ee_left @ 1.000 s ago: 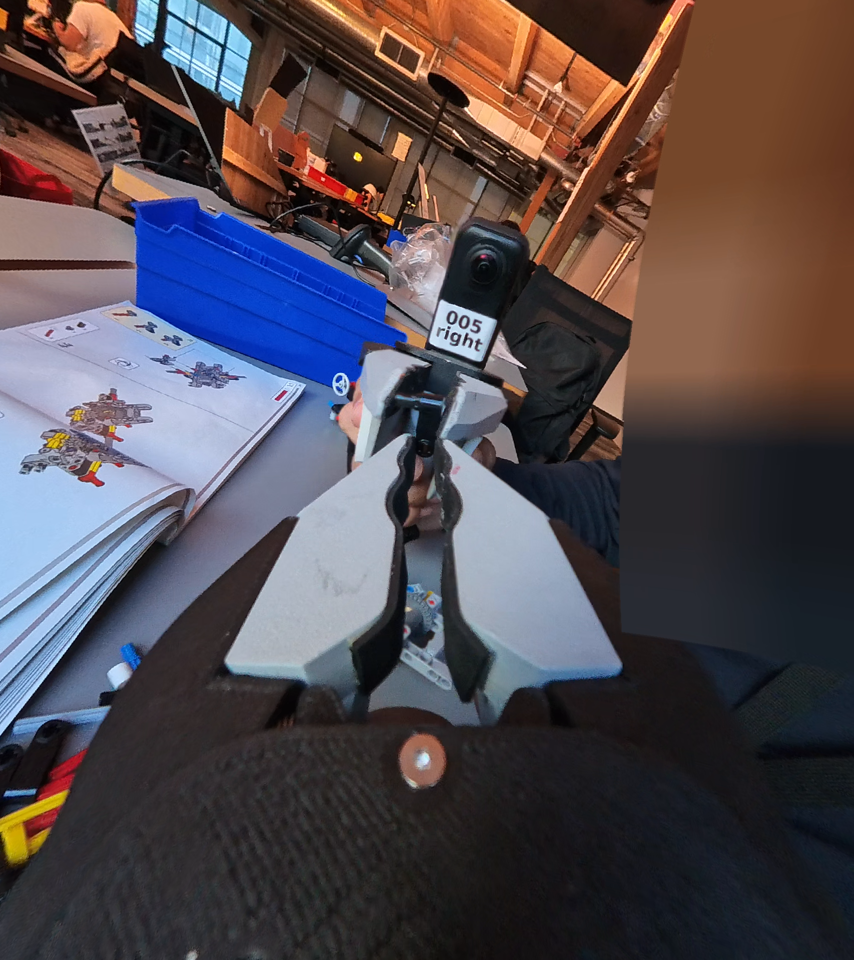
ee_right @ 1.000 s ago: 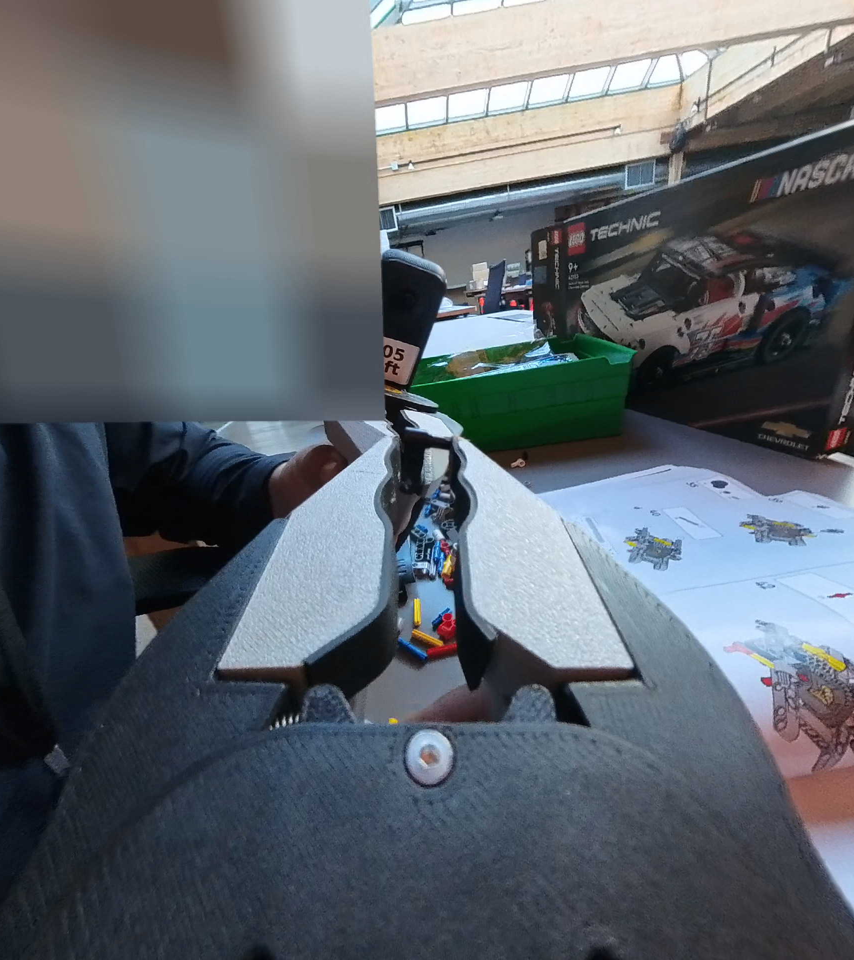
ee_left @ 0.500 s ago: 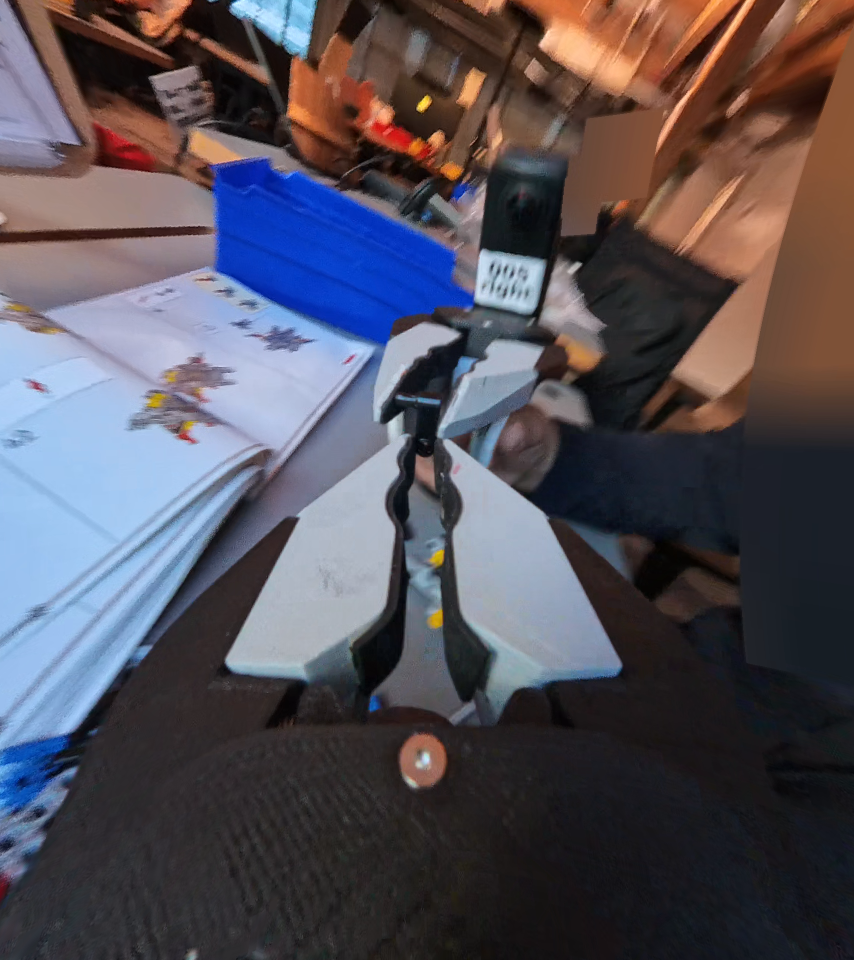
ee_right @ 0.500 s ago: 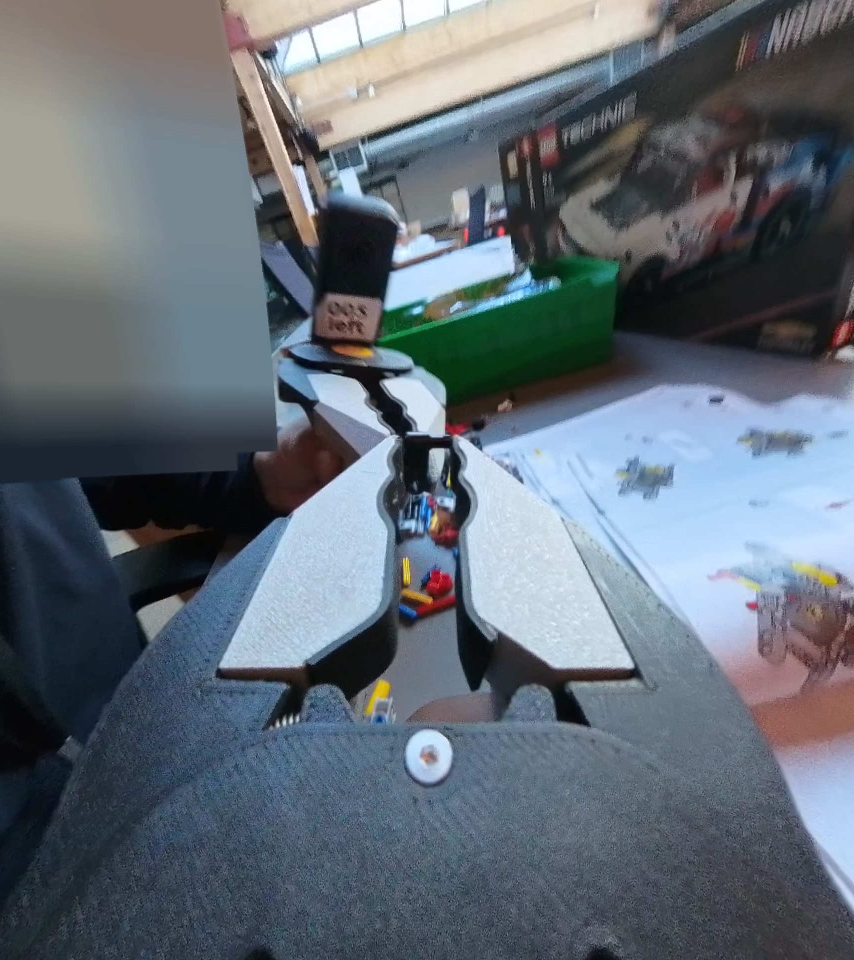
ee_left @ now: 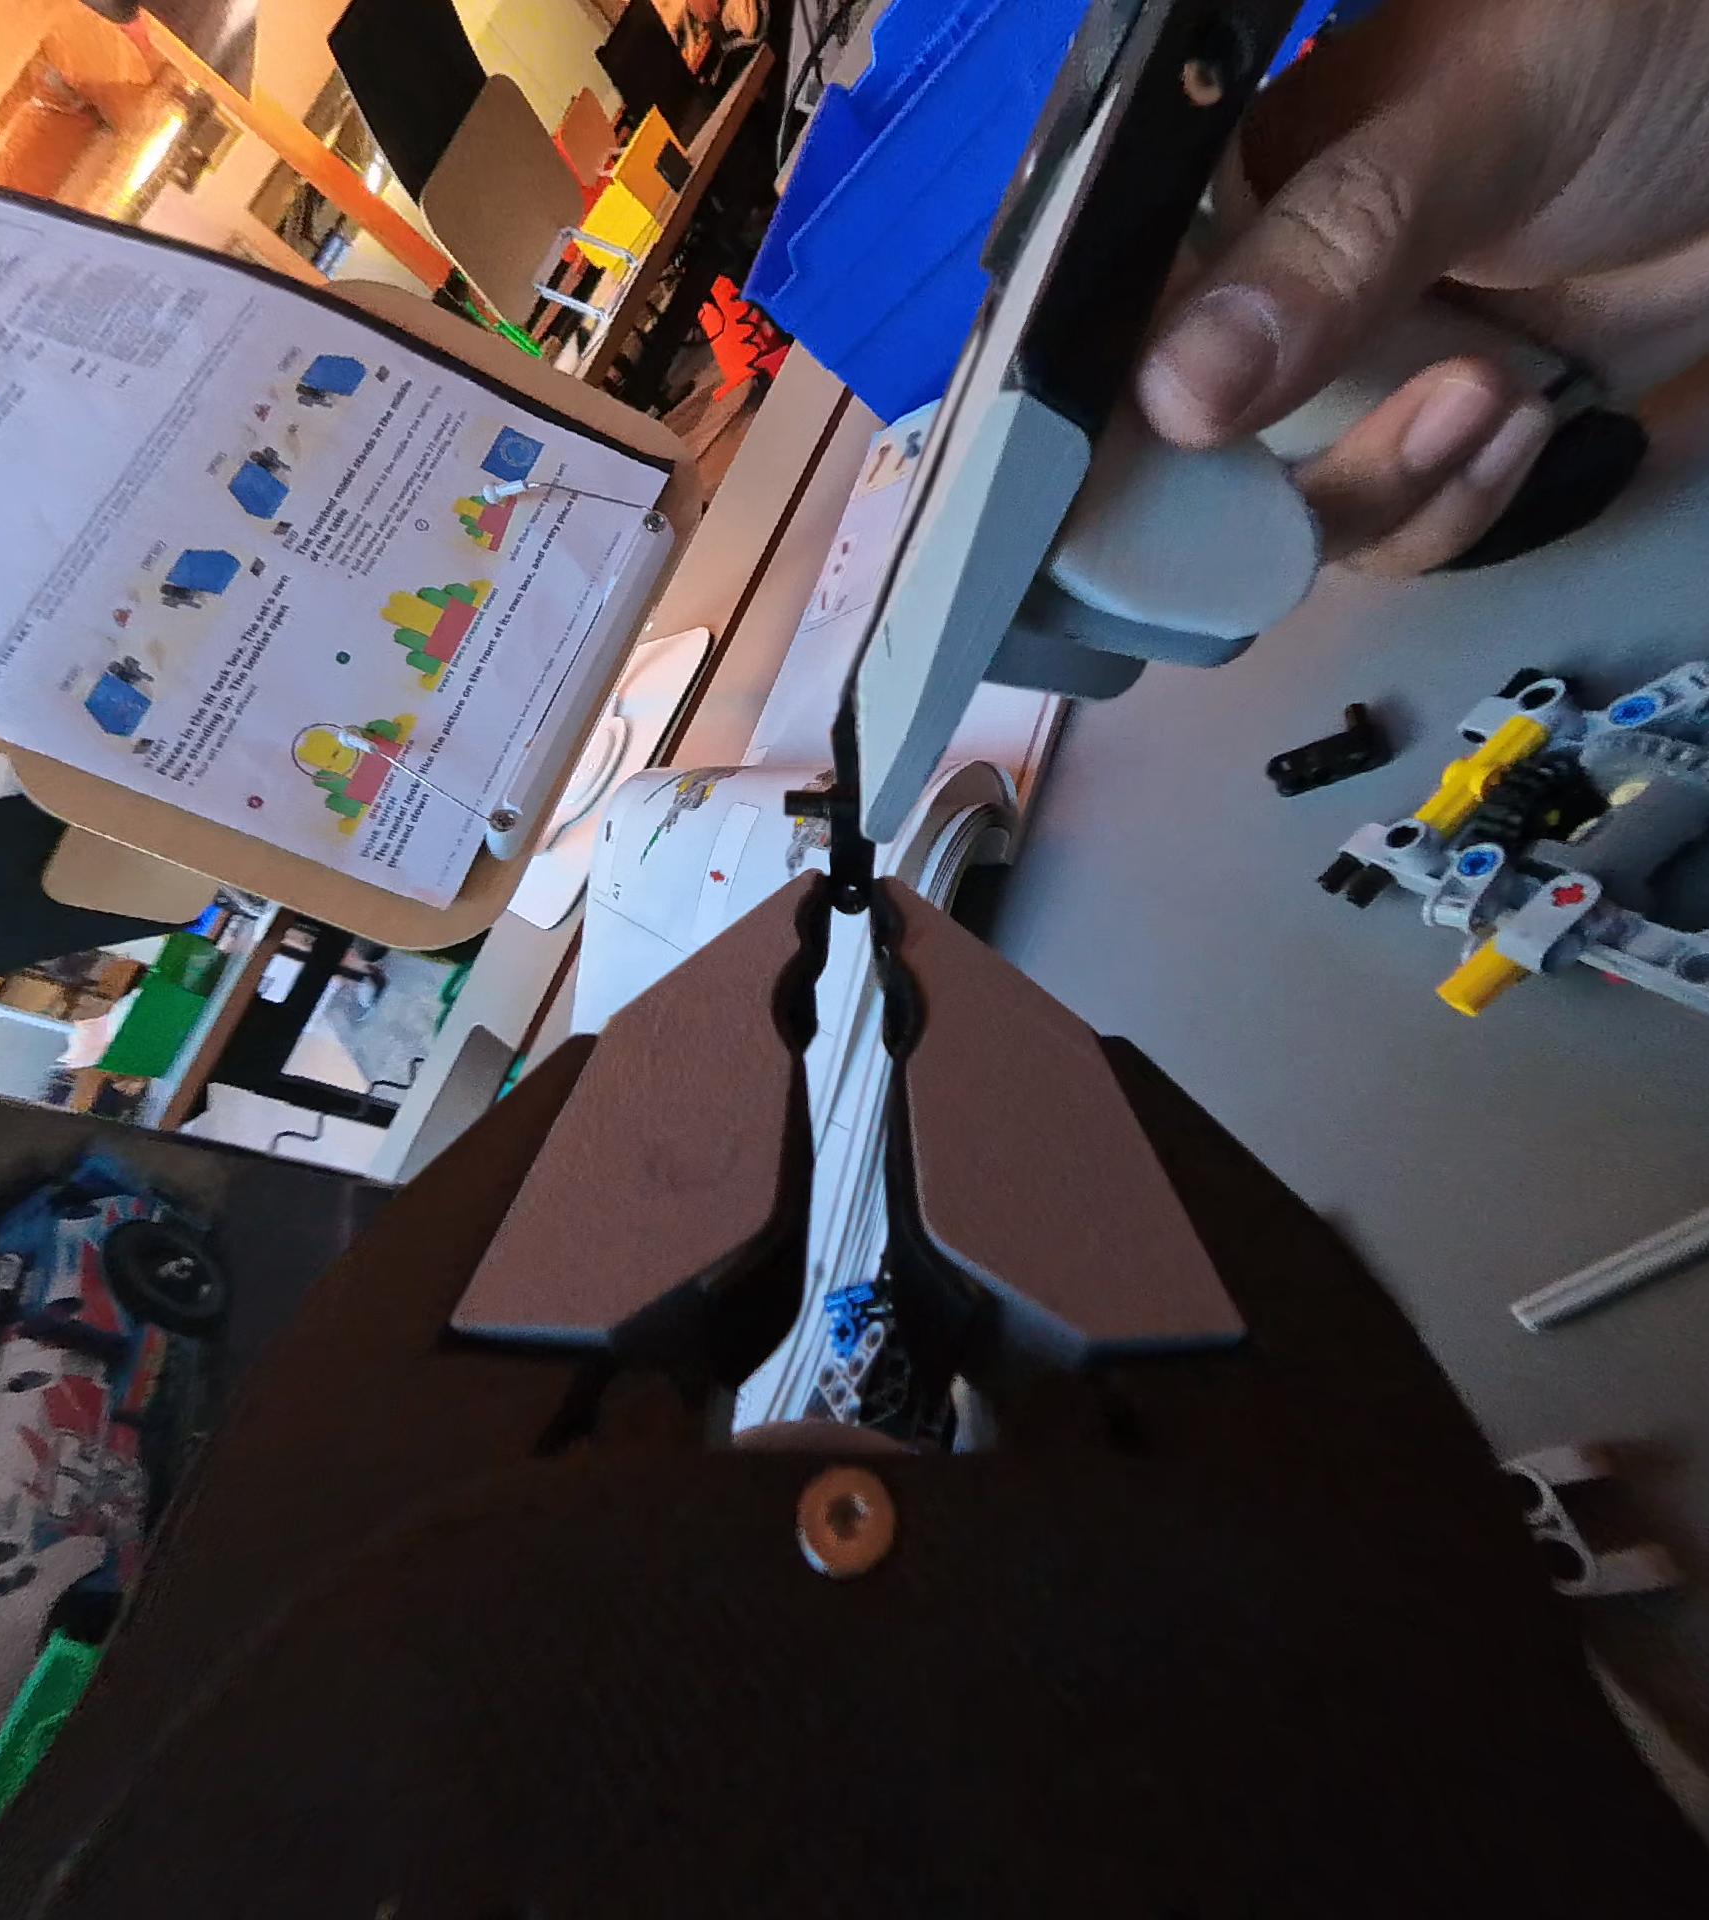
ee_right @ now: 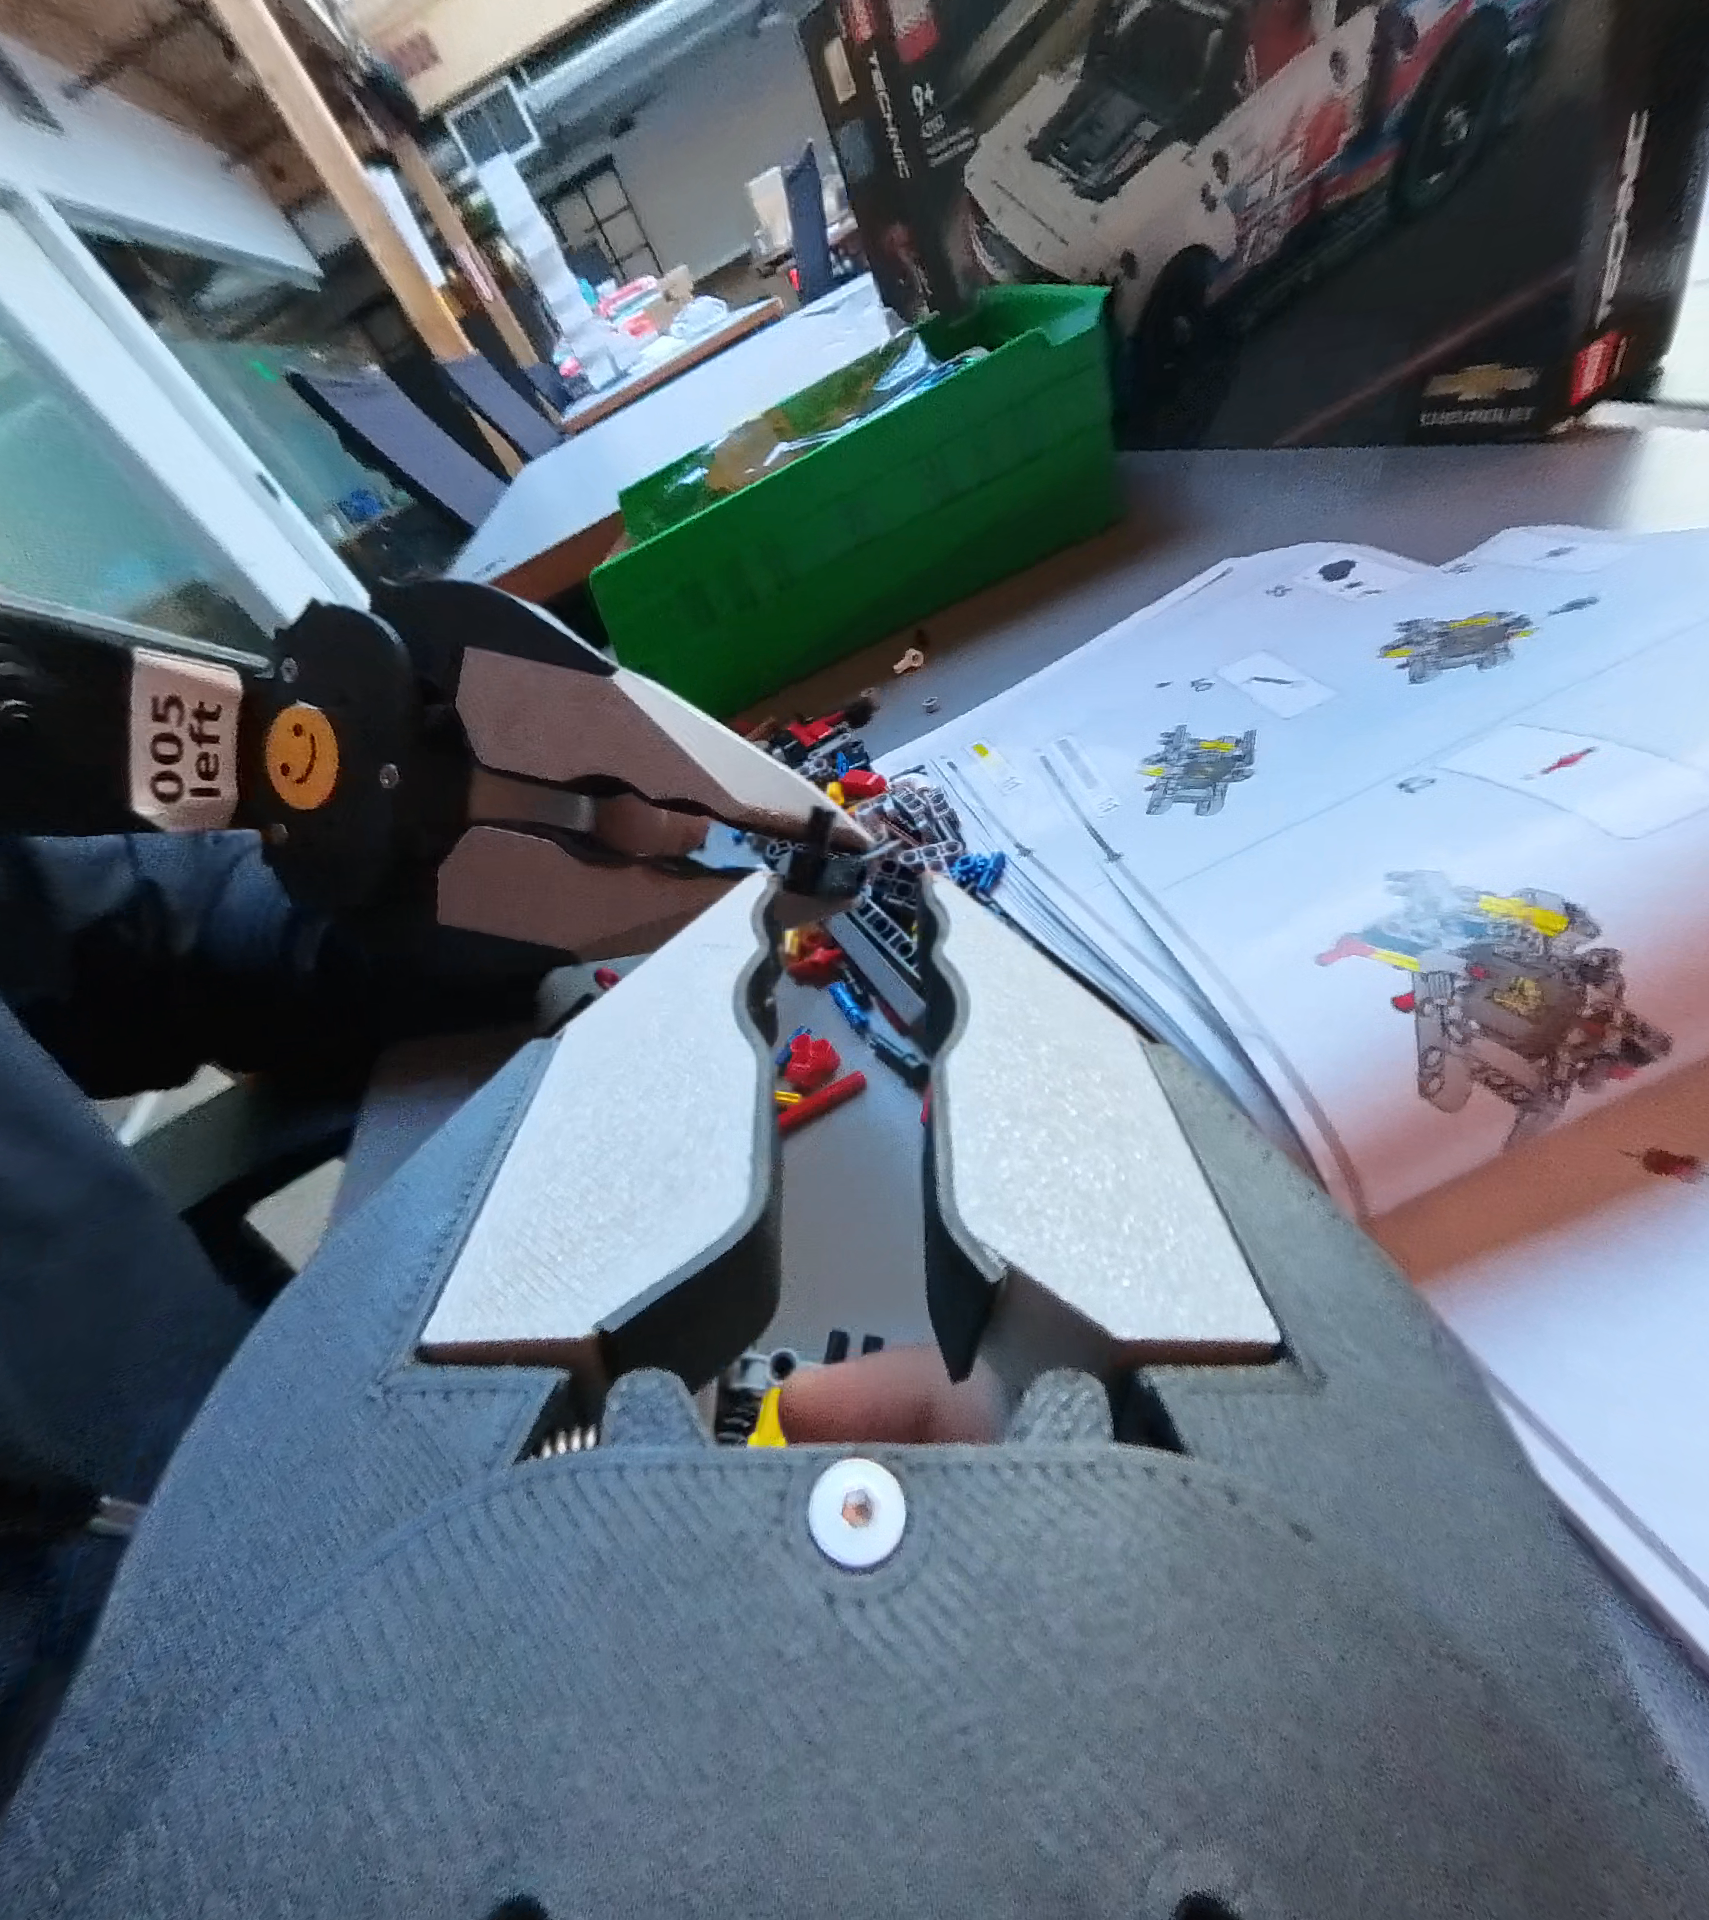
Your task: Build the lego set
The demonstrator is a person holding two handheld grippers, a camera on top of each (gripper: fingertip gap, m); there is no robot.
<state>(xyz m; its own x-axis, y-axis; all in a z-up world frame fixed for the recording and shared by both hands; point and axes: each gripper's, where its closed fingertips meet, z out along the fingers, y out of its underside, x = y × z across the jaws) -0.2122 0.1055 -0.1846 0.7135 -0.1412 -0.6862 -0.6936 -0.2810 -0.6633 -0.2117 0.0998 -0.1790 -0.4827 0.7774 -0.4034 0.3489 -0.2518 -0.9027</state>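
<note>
My left gripper (ee_left: 845,904) is shut on a small black connector piece (ee_left: 850,896) with a short pin sticking out of it. In the right wrist view the left gripper (ee_right: 819,836) comes in from the left, lying on its side, with the black piece (ee_right: 814,868) pinched at its tips. My right gripper (ee_right: 850,894) is open. The piece sits just at its left fingertip (ee_right: 767,904), with clear space to the other fingertip. In the left wrist view the right gripper (ee_left: 871,821) shows edge-on just above my left tips, with a hand (ee_left: 1401,312) holding it.
A partly built grey model (ee_left: 1598,842), a loose black part (ee_left: 1323,753) and a grey beam (ee_left: 1660,1252) lie on the grey table. An open instruction booklet (ee_right: 1401,831), a pile of loose parts (ee_right: 829,1039), a green bin (ee_right: 860,540), a blue bin (ee_left: 891,229) and a dark set box (ee_right: 1297,208) surround the workspace. The tips of both grippers are at nearly the same place.
The right jaws, shut on the black piece earlier, have opened off it; the piece stays in the left gripper. The left gripper has rolled onto its side and both have swung around.
</note>
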